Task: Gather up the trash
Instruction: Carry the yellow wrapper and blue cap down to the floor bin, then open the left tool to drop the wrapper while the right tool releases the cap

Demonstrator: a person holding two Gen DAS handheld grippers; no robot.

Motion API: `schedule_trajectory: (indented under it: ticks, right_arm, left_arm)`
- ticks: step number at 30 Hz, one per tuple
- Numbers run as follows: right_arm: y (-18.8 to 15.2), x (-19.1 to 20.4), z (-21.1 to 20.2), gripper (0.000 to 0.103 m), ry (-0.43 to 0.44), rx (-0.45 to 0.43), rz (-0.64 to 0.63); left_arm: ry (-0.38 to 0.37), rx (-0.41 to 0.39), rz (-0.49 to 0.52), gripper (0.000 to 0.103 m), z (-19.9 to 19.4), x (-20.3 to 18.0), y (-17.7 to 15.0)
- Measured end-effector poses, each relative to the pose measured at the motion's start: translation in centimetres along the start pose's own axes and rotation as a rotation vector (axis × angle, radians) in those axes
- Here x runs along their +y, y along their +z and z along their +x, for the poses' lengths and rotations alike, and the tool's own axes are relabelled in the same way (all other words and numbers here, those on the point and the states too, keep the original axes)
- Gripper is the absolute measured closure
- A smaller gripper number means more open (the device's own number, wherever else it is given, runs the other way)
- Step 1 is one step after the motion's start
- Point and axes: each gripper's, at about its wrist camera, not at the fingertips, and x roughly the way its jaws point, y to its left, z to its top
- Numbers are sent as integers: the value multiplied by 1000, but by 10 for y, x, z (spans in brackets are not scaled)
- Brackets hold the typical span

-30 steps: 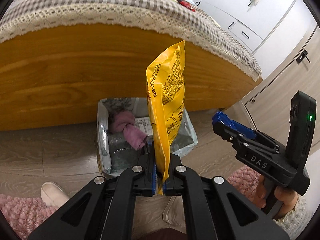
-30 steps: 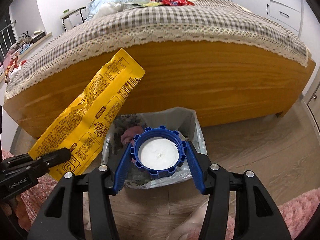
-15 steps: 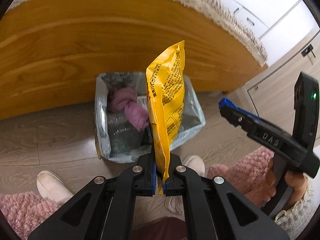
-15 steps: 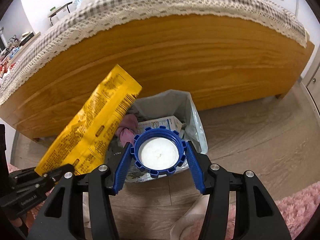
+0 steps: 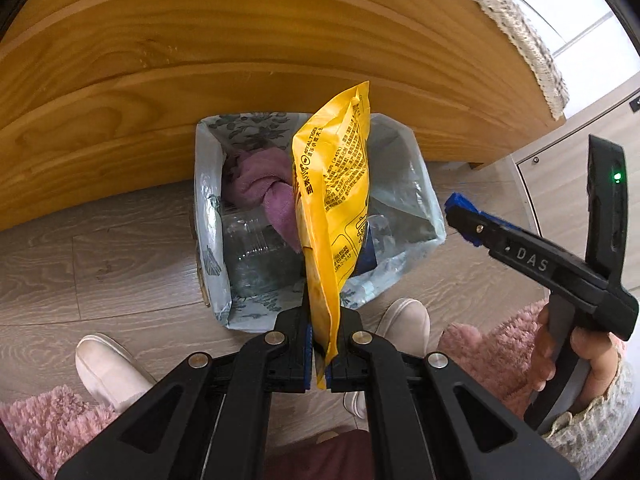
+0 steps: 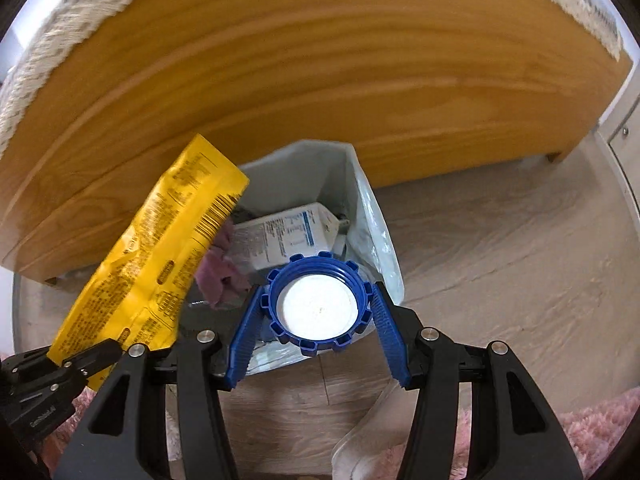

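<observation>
You are carrying two pieces of trash over the plastic-lined trash bin (image 5: pixel 404 184): your left gripper (image 5: pixel 320 344) is pinching the crinkly yellow snack bag (image 5: pixel 336 200) tight, your right gripper (image 6: pixel 320 316) is clasping the round blue ridged lid (image 6: pixel 318 304) half-spread. Next, loosen both fingers above the opening.
</observation>
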Motion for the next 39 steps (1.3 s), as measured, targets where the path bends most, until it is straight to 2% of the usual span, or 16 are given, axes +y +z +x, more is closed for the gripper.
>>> schedule_trajectory:
  ticks: [6, 11, 15, 19, 23, 28, 34, 37, 39]
  right_arm:
    - [7, -5, 15, 50, -13, 45, 42]
    - [9, 0, 20, 50, -32, 63, 15]
    - [14, 1, 28, 50, -35, 81, 25]
    - [17, -4, 31, 50, -31, 103, 49]
    - [16, -5, 38, 50, -26, 136, 49]
    - [22, -14, 49, 50, -18, 172, 71]
    - [24, -17, 67, 50, -13, 241, 93]
    - [26, -15, 72, 50, 0, 267, 102]
    - [28, -11, 73, 50, 4, 274, 91]
  left_arm:
    - [-6, 22, 11, 102, 7, -1, 16]
    - [-17, 25, 1, 102, 12, 4, 25]
    - [-27, 60, 23, 102, 17, 3, 27]
    - [-13, 115, 114, 102, 20, -5, 41]
    - [66, 134, 235, 102, 28, -16, 61]
    - [73, 215, 312, 102, 51, -21, 85]
    - [82, 313, 432, 102, 73, -31, 90]
    - [121, 324, 506, 102, 81, -32, 91]
    - [153, 313, 521, 102, 84, -30, 96]
